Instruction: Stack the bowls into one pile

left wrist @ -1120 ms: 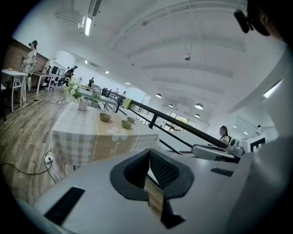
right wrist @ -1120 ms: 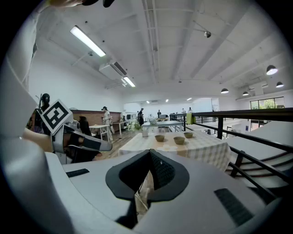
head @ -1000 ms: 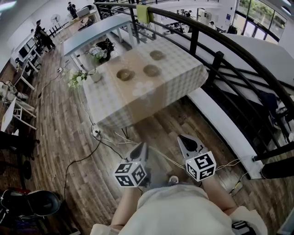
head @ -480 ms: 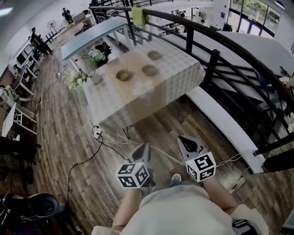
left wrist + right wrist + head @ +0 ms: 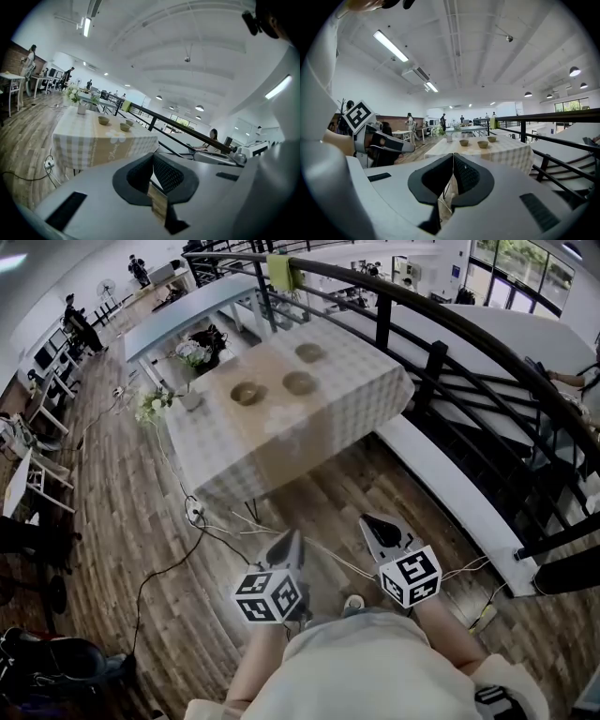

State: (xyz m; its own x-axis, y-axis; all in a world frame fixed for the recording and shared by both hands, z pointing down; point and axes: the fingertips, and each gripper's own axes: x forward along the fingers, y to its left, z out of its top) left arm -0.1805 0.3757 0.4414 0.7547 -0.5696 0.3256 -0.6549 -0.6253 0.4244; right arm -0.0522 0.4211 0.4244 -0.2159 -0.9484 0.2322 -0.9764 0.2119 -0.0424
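Observation:
Three tan bowls stand apart on a table with a checked cloth, well ahead of me: one to the left, one in the middle, one farther back. The left gripper view shows them small, as does the right gripper view. My left gripper and right gripper hang over the wooden floor close to my body, far short of the table. Both are shut with nothing in them.
A white vase with flowers stands at the table's left edge. A black railing runs along the right of the table. Cables and a power strip lie on the floor between me and the table. A long grey table stands beyond.
The table and bowls have drifted slightly up and left in the head view. Both grippers stay shut and hold about the same place.

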